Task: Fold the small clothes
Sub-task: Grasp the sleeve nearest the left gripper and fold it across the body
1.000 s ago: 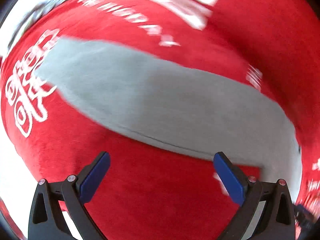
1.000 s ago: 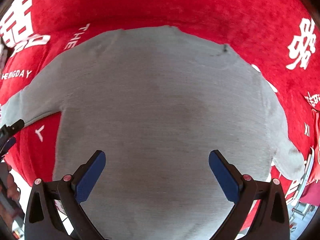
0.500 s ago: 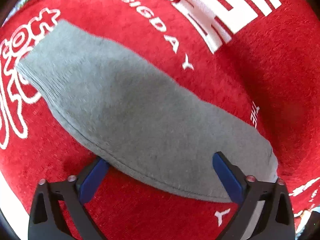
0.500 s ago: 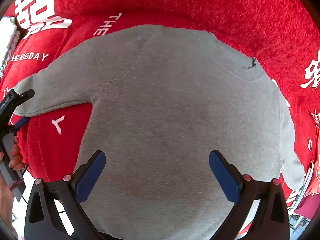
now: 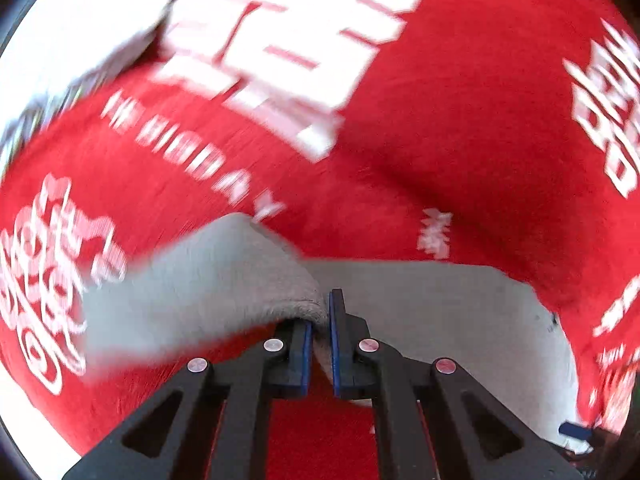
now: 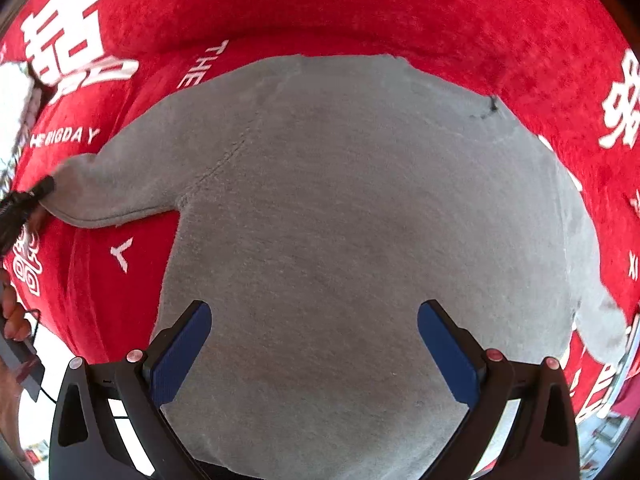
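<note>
My left gripper [image 5: 319, 334] jaws have just closed, pinching the grey sweater's [image 6: 340, 220] sleeve [image 5: 208, 280]. My right gripper [image 6: 314, 354] jaws stay wide apart above the sweater, flat on the red cloth [image 6: 360, 8].

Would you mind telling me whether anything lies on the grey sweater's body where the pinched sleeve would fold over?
Nothing visible does. The left tool is shut on the sleeve, and the sweater's body lies bare on the red cloth; the open right tool is over its lower part.
</note>
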